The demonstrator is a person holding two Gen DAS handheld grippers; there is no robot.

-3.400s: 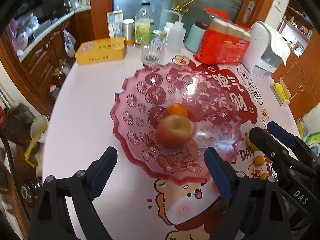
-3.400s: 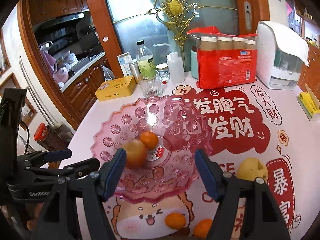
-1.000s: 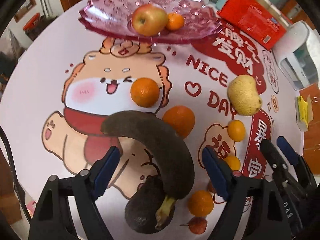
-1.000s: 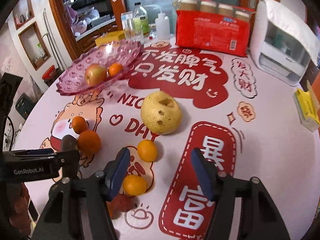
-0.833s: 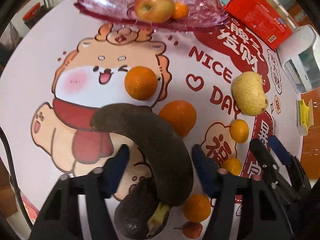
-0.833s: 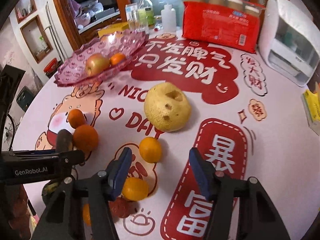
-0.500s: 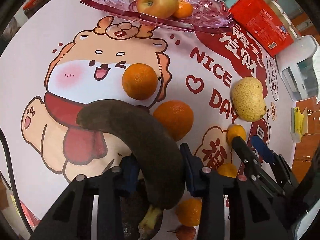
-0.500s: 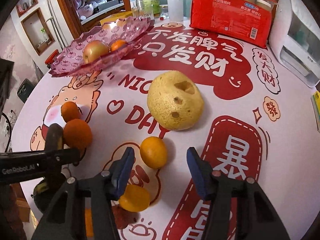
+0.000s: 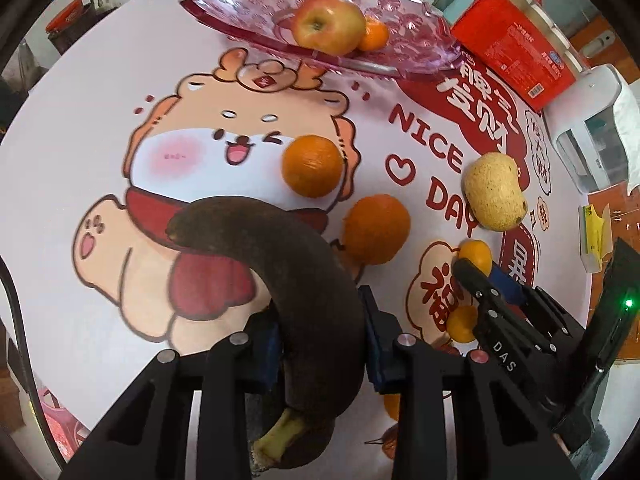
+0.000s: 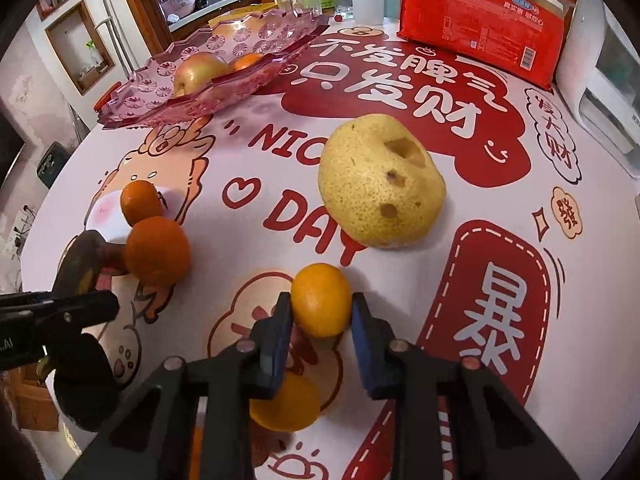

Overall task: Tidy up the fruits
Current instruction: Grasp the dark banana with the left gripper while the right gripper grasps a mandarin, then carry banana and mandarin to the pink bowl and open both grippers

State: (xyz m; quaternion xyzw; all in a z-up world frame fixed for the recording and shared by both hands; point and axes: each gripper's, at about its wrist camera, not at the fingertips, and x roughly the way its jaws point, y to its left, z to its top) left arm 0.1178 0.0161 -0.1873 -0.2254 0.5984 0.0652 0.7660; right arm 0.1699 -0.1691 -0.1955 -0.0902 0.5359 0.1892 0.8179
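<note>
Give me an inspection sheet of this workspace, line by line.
Surface: round table under a printed cartoon cover.
Job's things: pink fruit dish holds an apple and one orange; blackened banana, small orange, yellow pear and more oranges lie loose on the cover.
Clutter: red pack of paper cups, bottles, white appliance.
Grippers: left gripper shut on the banana; right gripper shut on the small orange; both jaws have just been closing.
Cables: black cable at the left edge.
Surroundings: wooden cabinets, glass door.
</note>
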